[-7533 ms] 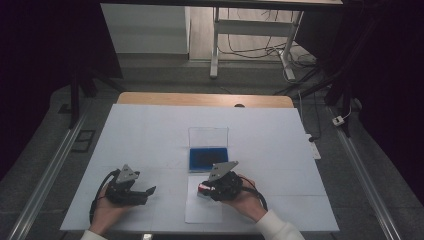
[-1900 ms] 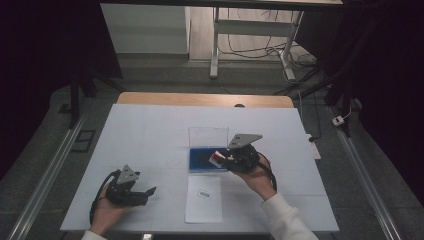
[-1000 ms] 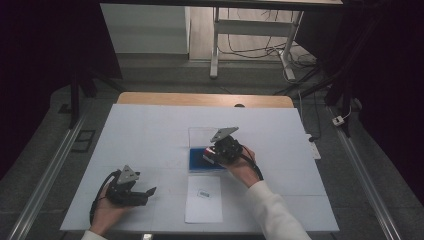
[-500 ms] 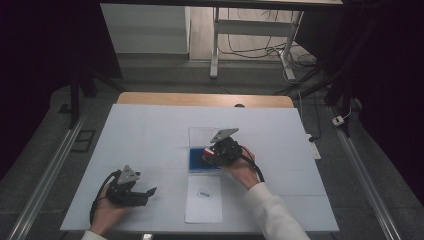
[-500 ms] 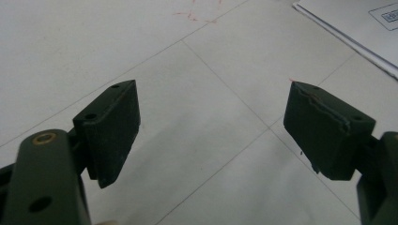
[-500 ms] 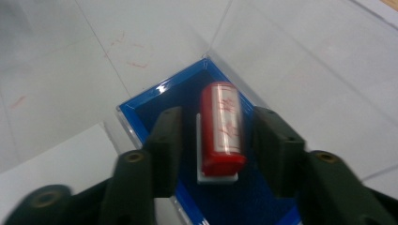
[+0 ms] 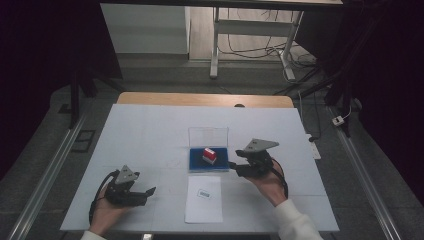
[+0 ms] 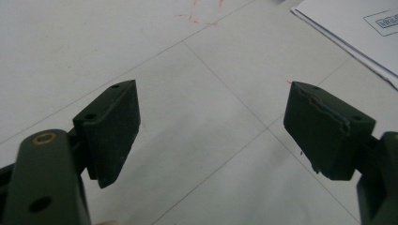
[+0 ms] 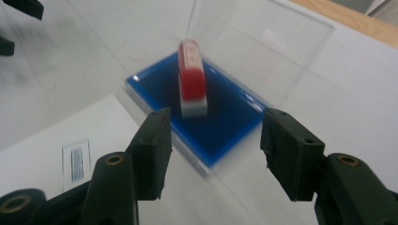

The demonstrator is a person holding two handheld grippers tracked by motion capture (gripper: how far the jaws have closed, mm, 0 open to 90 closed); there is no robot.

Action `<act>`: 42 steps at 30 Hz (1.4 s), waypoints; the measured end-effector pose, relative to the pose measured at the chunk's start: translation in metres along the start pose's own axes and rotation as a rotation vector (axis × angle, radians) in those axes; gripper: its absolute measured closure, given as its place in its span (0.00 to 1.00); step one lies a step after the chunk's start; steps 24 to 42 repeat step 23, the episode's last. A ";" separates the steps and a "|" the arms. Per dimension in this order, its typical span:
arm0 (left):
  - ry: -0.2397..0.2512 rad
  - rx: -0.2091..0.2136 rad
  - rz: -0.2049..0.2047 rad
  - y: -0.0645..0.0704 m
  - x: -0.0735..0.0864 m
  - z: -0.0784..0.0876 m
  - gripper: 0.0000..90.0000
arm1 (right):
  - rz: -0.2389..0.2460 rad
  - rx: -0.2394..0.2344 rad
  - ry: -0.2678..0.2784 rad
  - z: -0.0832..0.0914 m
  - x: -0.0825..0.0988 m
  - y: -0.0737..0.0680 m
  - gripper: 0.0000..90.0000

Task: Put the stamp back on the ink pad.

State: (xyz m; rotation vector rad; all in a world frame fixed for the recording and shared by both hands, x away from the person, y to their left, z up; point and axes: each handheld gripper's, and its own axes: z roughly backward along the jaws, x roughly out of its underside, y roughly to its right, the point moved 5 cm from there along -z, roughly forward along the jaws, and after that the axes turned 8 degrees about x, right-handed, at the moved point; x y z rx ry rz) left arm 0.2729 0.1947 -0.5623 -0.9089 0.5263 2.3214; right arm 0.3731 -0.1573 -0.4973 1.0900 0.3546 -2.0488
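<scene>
change: red stamp (image 7: 209, 156) is released upright on the blue ink pad (image 7: 198, 161) | right hand-held gripper (image 7: 233, 165) is drawn back just beside the pad, jaws just opened, nothing held | left hand-held gripper (image 7: 148, 191) is open, empty | judged: inking done, regrasp due.

White sheet (image 7: 204, 199) bearing a small printed label, perhaps a barcode, on white table (image 7: 150, 130)

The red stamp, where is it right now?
In the high view the red stamp stands on the blue ink pad mid-table, just left of the right gripper and beyond the sheet of paper.
</scene>
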 end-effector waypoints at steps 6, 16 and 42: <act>0.001 0.007 0.003 0.001 0.000 0.000 0.21 | -0.025 0.031 0.010 0.029 0.034 0.012 0.50; 0.000 0.005 0.000 0.002 0.000 0.000 0.21 | -0.041 0.078 0.008 0.069 0.086 0.026 0.51; 0.001 0.004 -0.003 0.002 0.000 0.000 0.21 | -0.050 0.086 0.003 0.073 0.094 0.031 0.50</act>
